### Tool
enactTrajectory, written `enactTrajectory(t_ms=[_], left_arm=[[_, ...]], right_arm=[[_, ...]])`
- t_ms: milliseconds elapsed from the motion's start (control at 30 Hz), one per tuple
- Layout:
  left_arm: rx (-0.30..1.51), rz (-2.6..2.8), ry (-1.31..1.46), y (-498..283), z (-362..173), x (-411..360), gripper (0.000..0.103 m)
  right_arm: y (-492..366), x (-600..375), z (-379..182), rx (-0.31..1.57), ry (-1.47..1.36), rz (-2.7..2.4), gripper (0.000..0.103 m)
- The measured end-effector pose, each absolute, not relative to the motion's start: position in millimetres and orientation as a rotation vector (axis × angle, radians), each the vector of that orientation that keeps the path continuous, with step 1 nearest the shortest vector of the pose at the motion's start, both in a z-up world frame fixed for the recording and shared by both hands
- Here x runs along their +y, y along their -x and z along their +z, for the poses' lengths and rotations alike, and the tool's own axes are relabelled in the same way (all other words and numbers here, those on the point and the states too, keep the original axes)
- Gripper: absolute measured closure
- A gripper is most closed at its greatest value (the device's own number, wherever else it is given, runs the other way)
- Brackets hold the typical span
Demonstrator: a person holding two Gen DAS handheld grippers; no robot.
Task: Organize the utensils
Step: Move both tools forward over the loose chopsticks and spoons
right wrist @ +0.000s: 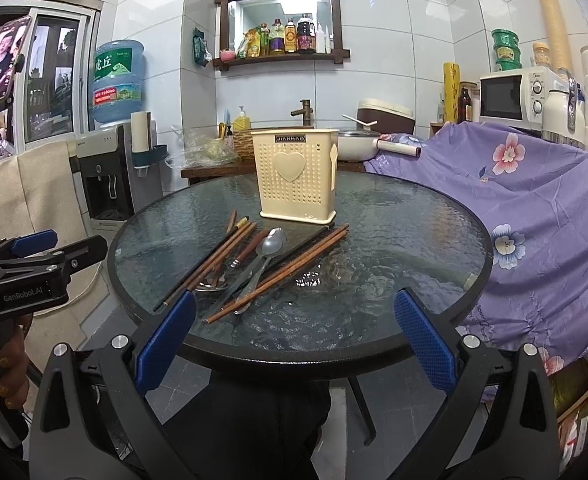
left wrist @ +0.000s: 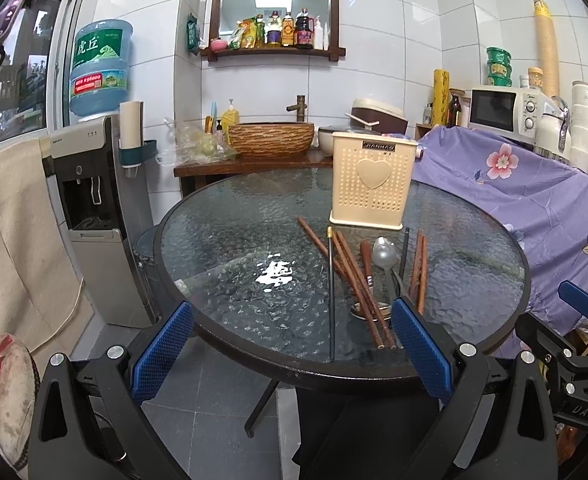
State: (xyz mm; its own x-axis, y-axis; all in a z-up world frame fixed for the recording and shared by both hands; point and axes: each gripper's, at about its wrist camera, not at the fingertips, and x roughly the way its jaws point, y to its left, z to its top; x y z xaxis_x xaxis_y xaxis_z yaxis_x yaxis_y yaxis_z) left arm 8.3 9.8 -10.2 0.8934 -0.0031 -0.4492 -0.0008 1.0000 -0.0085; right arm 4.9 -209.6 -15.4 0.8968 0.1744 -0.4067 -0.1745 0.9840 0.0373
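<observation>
Left wrist view, from left to right. Left gripper [left wrist: 291, 346] at the bottom of the frame, blue fingers [left wrist: 161, 350] spread wide, nothing between them, held above the near rim of the round glass counter [left wrist: 221, 240]. Right of centre on the counter, a loose pile of utensils: one thin black chopstick with a gold tip [left wrist: 331, 292], long axis running almost straight from the near rim toward the holder; brown wooden chopsticks [left wrist: 358, 280] slanting from lower right to upper left; a metal spoon [left wrist: 384, 256], bowl toward the holder; two more brown chopsticks [left wrist: 420, 268] nearly upright in the frame. Just behind the pile, a cream utensil holder [left wrist: 370, 184] with a heart on its front, standing upright; inside not visible.

Right wrist view, from left to right. Left gripper at the left edge, held by a hand [right wrist: 1, 376]. Right gripper [right wrist: 294, 338] at the bottom, fingers [right wrist: 424, 338] spread, holding nothing. Same pile left of centre, long axes fanning from lower left to upper right, toward the holder.
</observation>
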Motion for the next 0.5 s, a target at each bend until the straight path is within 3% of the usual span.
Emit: enactTrajectory(t_ms=[400, 500], left_arm=[[0.580, 0.000, 0.016, -59.1, -25.5, 36.4, 0.006], [0.585, -0.012, 0.012, -74.0, -22.4, 40.0, 0.006]], right_arm=[[-69.4, -245.3, -35.5, 0.620, -0.084, 0.173, 0.006], [-90.0, -248.8, -35.3, 0.667, -0.105, 0.184, 0.014]])
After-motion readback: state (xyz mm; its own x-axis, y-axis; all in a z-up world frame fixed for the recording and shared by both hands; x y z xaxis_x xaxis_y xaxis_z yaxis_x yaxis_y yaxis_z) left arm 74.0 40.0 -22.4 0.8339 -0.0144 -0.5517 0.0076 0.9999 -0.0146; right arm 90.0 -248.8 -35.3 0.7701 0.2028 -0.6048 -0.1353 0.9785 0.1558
